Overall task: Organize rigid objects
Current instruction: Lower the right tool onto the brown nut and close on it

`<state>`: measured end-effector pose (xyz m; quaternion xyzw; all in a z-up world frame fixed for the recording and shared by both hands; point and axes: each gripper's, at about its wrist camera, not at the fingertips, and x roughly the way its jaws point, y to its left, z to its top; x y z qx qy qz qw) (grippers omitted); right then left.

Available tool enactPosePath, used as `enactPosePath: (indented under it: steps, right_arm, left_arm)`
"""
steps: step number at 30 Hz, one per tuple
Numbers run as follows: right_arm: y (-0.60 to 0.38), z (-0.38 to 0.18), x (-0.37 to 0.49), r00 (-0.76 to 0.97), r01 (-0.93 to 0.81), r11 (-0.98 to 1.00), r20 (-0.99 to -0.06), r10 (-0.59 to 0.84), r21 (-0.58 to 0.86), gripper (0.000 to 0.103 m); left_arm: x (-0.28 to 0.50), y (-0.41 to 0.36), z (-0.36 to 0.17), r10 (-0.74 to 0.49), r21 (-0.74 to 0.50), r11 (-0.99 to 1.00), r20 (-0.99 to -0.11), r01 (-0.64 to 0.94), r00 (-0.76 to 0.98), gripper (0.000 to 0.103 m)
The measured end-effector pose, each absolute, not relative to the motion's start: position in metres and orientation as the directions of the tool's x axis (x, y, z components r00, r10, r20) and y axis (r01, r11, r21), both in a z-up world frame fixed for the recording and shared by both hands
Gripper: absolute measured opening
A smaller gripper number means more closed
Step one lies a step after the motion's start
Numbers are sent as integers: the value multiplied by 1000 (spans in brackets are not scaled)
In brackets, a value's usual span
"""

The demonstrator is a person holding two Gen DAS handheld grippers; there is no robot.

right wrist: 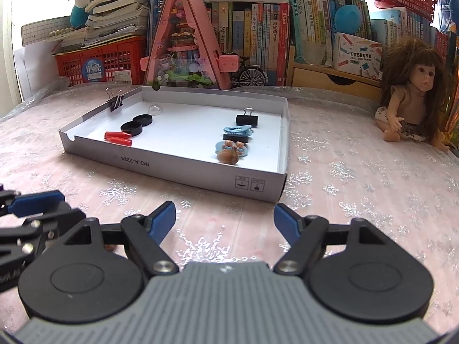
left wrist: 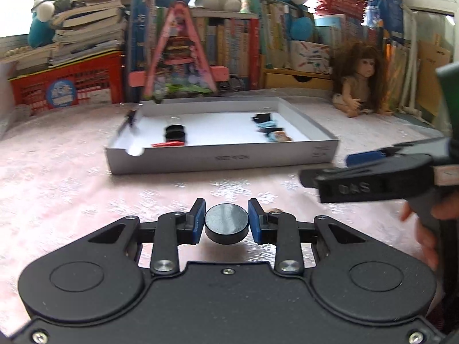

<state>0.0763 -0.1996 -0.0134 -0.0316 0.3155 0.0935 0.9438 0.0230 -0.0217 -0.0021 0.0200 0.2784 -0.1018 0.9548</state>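
left gripper [left wrist: 226,220] clamps a black cap [left wrist: 226,223] just above the pink cloth, likely headed for the matching caps [right wrist: 136,124] in the tray [right wrist: 172,169], while the right gripper [right wrist: 224,220] waits wide open, empty.

Pink snowflake tablecloth [right wrist: 344,172] covers the table; behind it, a crowded bookshelf [right wrist: 258,28], a red crate [right wrist: 100,60] under stacked books, a wooden drawer [right wrist: 330,78]; daylight from a window [left wrist: 17,5].
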Motion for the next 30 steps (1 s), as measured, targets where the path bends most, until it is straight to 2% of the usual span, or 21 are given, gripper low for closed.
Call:
enactPosePath:
  steps: [10, 30]
  right_arm:
    - [-177, -15, 55, 776, -232, 972, -595, 209, 39, 85]
    - [-139, -24, 44, 761, -331, 943, -600, 249, -29, 87]
  left_arm:
    - [42, 3, -2, -103, -12, 993, -547, 115, 831, 30]
    - [48, 15, -10, -90, -39, 996, -562, 82, 822, 30]
